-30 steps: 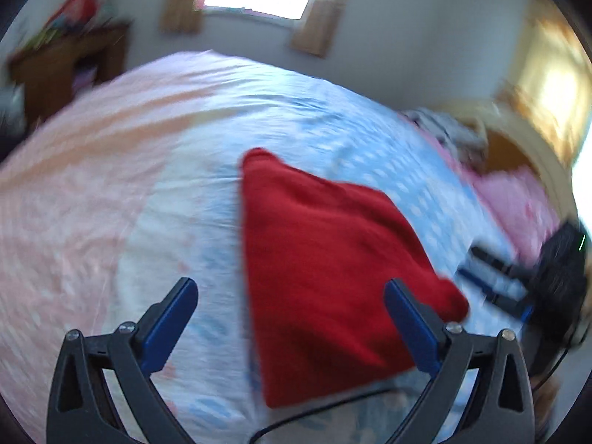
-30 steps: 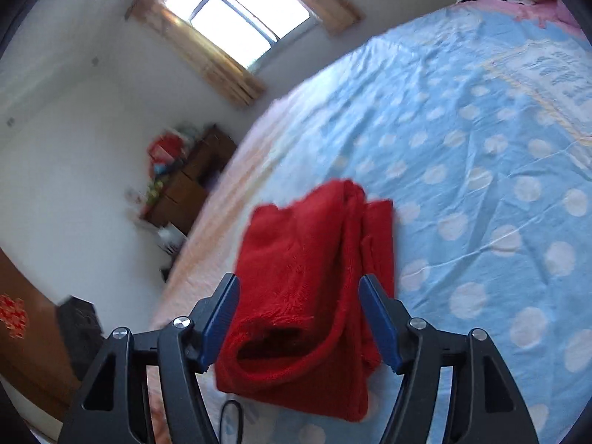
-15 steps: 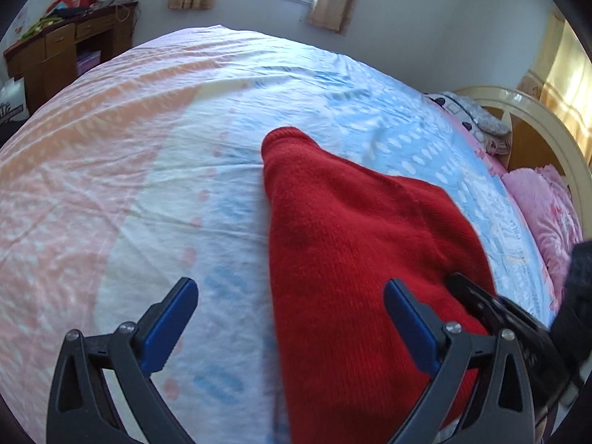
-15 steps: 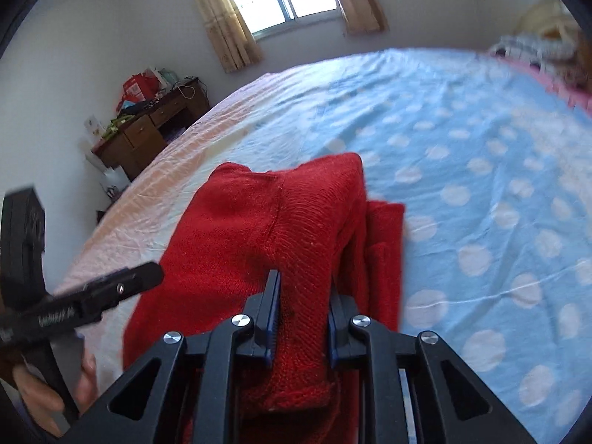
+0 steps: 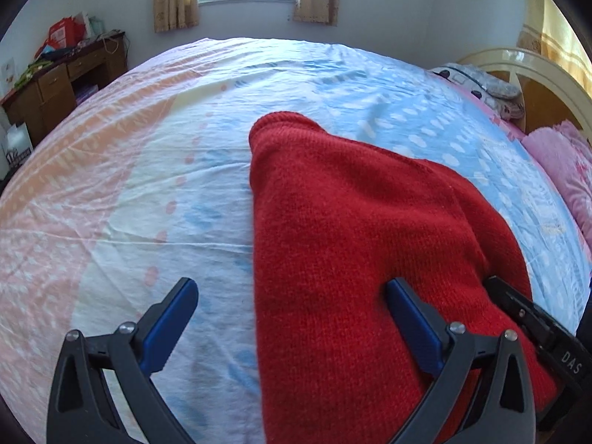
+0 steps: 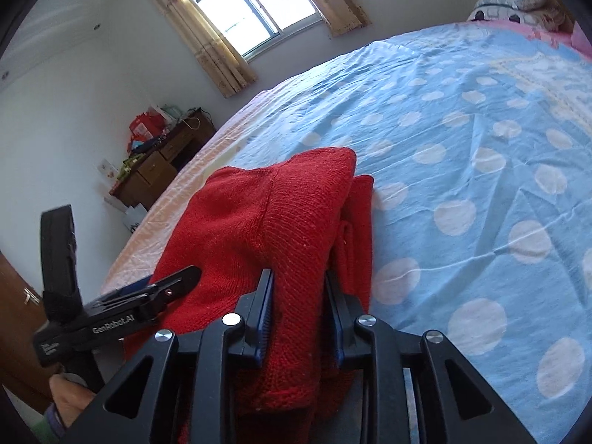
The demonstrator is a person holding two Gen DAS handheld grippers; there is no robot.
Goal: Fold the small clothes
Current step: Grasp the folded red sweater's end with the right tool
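Observation:
A red knitted sweater (image 5: 351, 244) lies folded on the bed. It also shows in the right wrist view (image 6: 273, 218). My left gripper (image 5: 292, 318) is open, low over the sweater's near left edge, one finger over the sheet and one over the knit. My right gripper (image 6: 299, 307) is shut on a bunched fold at the sweater's near edge. The right gripper's body (image 5: 536, 336) shows at the lower right of the left wrist view. The left gripper (image 6: 148, 296) shows at the left of the right wrist view.
The bed sheet (image 5: 148, 170) is pink on the left and blue with white dots (image 6: 481, 148) on the right. A wooden desk (image 5: 55, 88) with clutter stands by the far wall. Pillows (image 5: 569, 170) and a headboard (image 5: 518, 63) are at the right.
My right gripper has closed on the sweater's near fold and holds it. My left gripper has come closer and lower over the sweater's left edge, staying open.

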